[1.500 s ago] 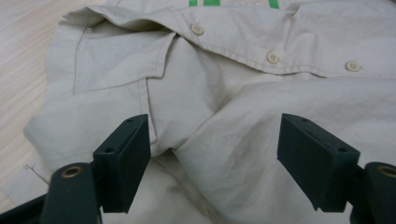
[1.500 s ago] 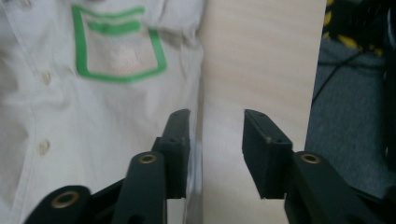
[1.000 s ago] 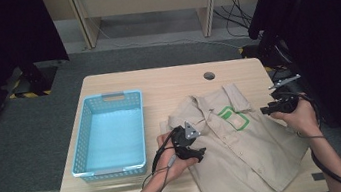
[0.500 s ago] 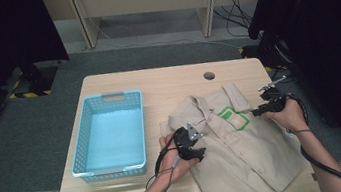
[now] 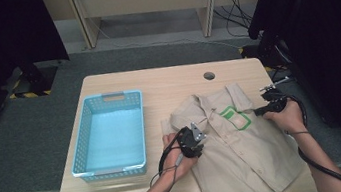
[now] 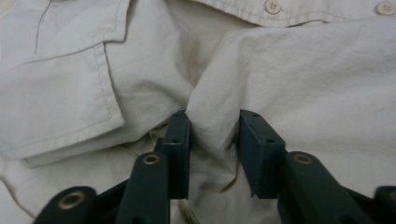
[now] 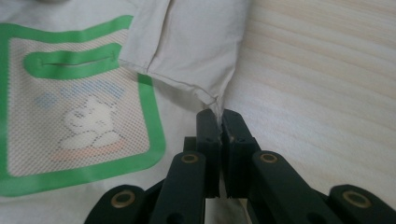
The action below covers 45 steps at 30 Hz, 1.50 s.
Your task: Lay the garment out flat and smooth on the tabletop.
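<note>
Now pinching shirt (image 5: 239, 152) fabric: right tongs (image 7: 219, 122) clamped on sleeve edge (image 7: 205, 95), left tongs (image 6: 212, 140) just closing around a fold (image 6: 212, 112), ready for folding.

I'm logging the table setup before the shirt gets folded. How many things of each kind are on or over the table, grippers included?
Beige shirt: 1
Light blue basket: 1
Hand-held grippers: 2, the left gripper and the right gripper, each with shirt cloth between its jaws
Total: 4

One beige shirt (image 5: 238, 139) and one blue basket (image 5: 110, 135) lie on one worktop (image 5: 166, 81). Two grippers work it. Two buttons show, perhaps more.
</note>
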Motion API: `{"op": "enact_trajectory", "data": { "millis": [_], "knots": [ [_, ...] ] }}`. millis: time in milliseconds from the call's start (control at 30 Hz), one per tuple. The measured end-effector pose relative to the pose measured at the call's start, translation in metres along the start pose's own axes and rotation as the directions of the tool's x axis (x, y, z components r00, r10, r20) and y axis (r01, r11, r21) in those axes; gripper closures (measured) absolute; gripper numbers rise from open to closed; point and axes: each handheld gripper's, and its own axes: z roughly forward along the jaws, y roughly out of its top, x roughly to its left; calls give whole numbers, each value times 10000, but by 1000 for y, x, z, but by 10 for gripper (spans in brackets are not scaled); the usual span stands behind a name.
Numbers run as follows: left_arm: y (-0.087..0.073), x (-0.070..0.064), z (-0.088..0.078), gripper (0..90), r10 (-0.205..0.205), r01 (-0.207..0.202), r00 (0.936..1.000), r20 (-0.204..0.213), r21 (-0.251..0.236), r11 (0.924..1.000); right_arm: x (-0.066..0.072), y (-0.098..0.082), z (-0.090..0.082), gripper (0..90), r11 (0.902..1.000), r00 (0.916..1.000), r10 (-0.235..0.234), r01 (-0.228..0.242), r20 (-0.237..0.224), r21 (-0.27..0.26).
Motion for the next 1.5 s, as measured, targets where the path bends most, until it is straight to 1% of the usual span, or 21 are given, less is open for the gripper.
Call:
{"op": "enact_trajectory", "data": {
  "millis": [67, 100, 133, 267, 367, 433, 533, 600, 667, 733, 800, 900, 933, 1033, 1100, 1167, 1233, 1300, 1333, 1400, 1500],
  "knots": [
    [2, 3, 2, 692, 12, -12, 10000, -67, 45, 10000, -1, -5, -6, 870, 9997, 9998, 195, -195, -24, -124],
    [4, 7, 3, 706, 157, -157, 9998, -110, -16, 9999, -1, -9, -10, 869, 9995, 9996, 291, -291, -15, -150],
    [5, 10, 4, 718, 163, -163, 9997, -171, 3, 9999, -1, -13, -13, 868, 9993, 9994, 345, -345, -44, -157],
    [12, 23, 6, 739, -28, 28, 9989, -478, -3, 10000, 0, -30, -23, 867, 9986, 9987, 513, -513, -70, -126],
    [16, 32, 6, 744, -201, 201, 9972, -714, -15, 9998, 2, -42, -27, 865, 9981, 9980, 609, -609, -150, 22],
    [17, 35, 6, 745, -233, 234, 9964, -818, -6, 9997, 3, -49, -27, 864, 9982, 9982, 576, -574, -178, 151],
    [17, 38, 5, 744, -360, 360, 9953, -895, -6, 9994, 5, -53, -26, 849, 9981, 9988, 479, -474, -119, 393],
    [15, 37, 4, 735, -384, 385, 9950, -920, -4, 9993, 5, -52, -25, 788, 9982, 9996, 256, -263, 141, 547],
    [13, 36, 2, 730, -361, 361, 9958, -844, -22, 9993, 6, -48, -31, 756, 9994, 9988, 193, -206, 449, 282],
    [11, 34, 1, 726, -368, 367, 9965, -749, -27, 9993, 10, -43, -40, 700, 9997, 9968, 83, -63, 799, -256],
    [9, 33, 1, 724, -384, 384, 9967, -714, -18, 9993, 14, -35, -45, 641, 9972, 9947, -66, 142, 1028, -731],
    [8, 33, 1, 717, -421, 419, 9965, -720, -47, 9991, 21, -24, -50, 610, 9936, 9891, -341, 490, 1434, -1014],
    [8, 33, 1, 713, -458, 454, 9965, -699, -71, 9989, 22, -20, -50, 594, 9920, 9891, -410, 571, 1411, -1122],
    [7, 31, 1, 703, -483, 479, 9967, -651, -77, 9988, 25, -10, -42, 546, 9905, 9948, -262, 391, 985, -1318],
    [6, 29, 0, 691, -485, 481, 9971, -583, -85, 9988, 24, -5, -29, 532, 9934, 9943, -171, 288, 1053, -1106],
    [5, 26, -1, 679, -450, 445, 9975, -536, -107, 9990, 24, -2, -16, 525, 9952, 9955, -90, 181, 940, -962],
    [3, 24, -3, 666, -475, 468, 9979, -446, -169, 9988, 25, 0, -6, 517, 9968, 9944, -161, 241, 1048, -757],
    [1, 19, -7, 644, -769, 767, 9962, -407, -81, 9970, 26, 1, 1, 510, 9968, 9950, -108, 186, 997, -777],
    [1, 20, -8, 631, -422, 414, 9985, -346, -233, 9989, 26, 2, 4, 504, 9971, 9947, -138, 214, 1021, -732],
    [1, 18, -12, 594, -412, 403, 9987, -312, -290, 9988, 26, 3, 9, 504, 9982, 9936, -88, 155, 1129, -587],
    [-1, 13, -17, 535, -319, 312, 9993, -200, -359, 9989, 24, 3, 16, 515, 9990, 9937, 114, -65, 1114, -437]
  ]
}}
